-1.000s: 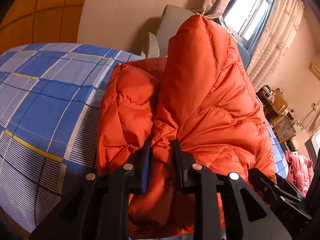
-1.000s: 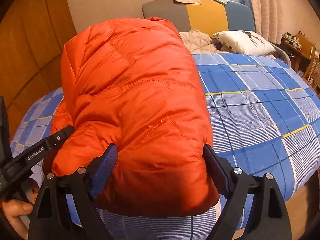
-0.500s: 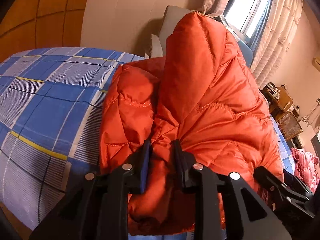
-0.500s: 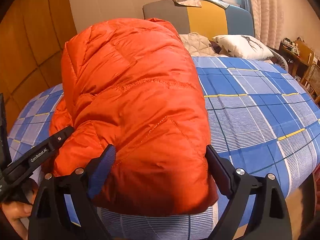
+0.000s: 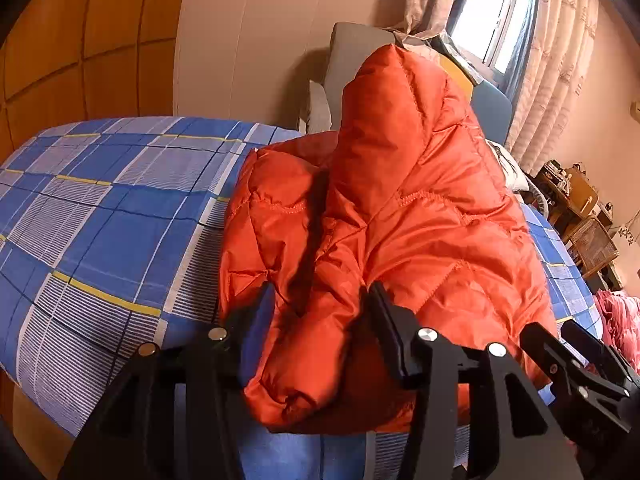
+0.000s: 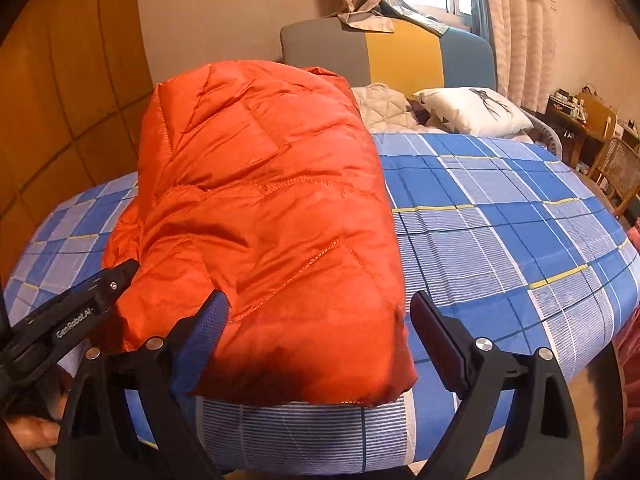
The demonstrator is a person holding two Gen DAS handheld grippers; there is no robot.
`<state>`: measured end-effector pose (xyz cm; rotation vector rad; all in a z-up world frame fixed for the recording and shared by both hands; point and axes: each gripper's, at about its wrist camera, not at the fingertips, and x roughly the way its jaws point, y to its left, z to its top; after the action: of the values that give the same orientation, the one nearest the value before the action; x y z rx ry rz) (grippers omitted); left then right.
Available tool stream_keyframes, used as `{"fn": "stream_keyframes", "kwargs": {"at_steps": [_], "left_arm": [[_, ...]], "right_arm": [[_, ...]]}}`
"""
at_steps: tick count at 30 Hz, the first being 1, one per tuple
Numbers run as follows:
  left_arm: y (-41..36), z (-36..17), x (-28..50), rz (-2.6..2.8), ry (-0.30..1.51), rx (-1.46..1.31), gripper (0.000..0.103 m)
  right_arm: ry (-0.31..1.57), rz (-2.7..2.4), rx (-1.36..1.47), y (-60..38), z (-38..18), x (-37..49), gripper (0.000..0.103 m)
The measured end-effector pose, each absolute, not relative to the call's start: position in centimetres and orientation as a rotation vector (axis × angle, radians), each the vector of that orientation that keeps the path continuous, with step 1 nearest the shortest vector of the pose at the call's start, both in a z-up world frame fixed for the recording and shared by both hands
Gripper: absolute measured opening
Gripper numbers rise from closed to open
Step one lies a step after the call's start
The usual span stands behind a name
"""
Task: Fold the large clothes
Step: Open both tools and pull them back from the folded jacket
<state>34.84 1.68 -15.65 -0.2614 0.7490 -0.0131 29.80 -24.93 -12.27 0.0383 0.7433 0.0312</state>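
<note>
Only "GenRobot.AI" reads, on the left gripper (image 6: 76,312) at 9 o'clock. Its jaws have just been opening around a jacket (image 5: 400,220) fold. Right gripper (image 6: 320,320) gapes wide at the hem, on the bed (image 6: 500,220).

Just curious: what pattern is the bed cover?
Blue and white checks with thin yellow lines on the bed cover, clearest in the right wrist view.

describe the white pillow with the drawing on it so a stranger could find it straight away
Start at the bed with the blue checked sheet and look to its far end, below the striped headboard. The white pillow lies there, right of a beige quilted cloth. Only it bears a dark drawing.
</note>
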Motion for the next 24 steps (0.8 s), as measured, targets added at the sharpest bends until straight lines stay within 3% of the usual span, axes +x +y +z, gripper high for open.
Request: {"fn": "stream_keyframes", "kwargs": {"at_steps": [3, 7, 24], "left_arm": [[1.3, -15.2, 34.2, -0.003, 0.732, -0.246, 0.062], [1.5, -15.2, 34.3, 0.000, 0.740, -0.254, 0.062], [-0.8, -11.7, 31.4, 0.033, 0.640, -0.120, 0.080]], "right_arm": [[0.739, 0.031, 0.055, -25.3, -12.1, 29.6, 0.092], [0.732, 0.021, 0.086, -26.0, -11.8, 29.5, 0.092], [0.719, 0.014, 0.130, -27.0, -11.7, 28.4, 0.093]]}}
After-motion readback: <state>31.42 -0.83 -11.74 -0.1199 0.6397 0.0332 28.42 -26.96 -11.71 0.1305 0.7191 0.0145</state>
